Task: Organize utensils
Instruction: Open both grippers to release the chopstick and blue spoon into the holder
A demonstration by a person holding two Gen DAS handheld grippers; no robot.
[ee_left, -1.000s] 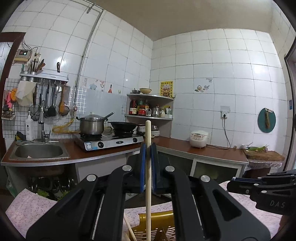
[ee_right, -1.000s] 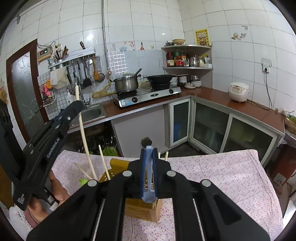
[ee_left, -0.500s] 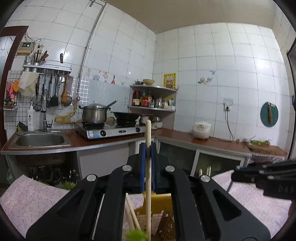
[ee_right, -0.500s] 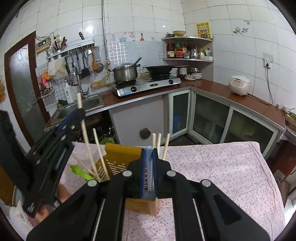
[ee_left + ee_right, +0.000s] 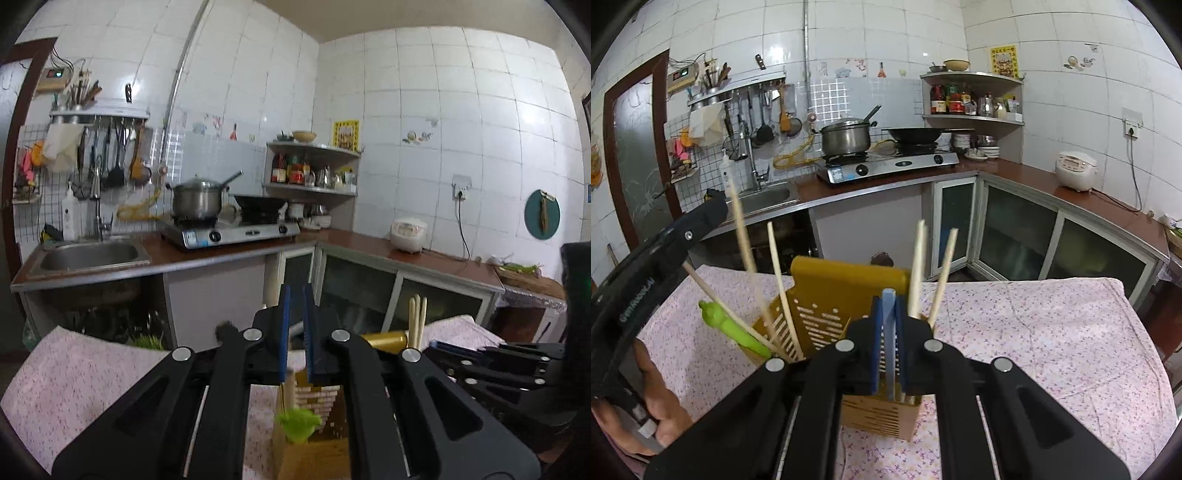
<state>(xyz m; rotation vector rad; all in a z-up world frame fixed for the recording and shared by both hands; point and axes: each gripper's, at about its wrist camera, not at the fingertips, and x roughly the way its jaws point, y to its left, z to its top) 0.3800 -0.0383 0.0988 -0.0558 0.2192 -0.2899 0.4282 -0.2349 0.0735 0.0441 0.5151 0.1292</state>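
With several chopsticks (image 5: 916,266) already standing in the yellow holder (image 5: 846,295), your left gripper (image 5: 295,332) clamps one chopstick (image 5: 744,236) and your right gripper (image 5: 888,332) a pale blue utensil (image 5: 888,339), both above the holder, unreleased.

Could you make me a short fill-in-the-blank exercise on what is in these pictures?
1. The holder that the chopsticks stand in is ____ in colour.
2. The holder stands on a table with a ____ cloth.
3. On the stove, left of the wok, sits a steel ____.
4. The utensil leaning in the holder has a ____ handle.

Missing words: yellow; floral; pot; green
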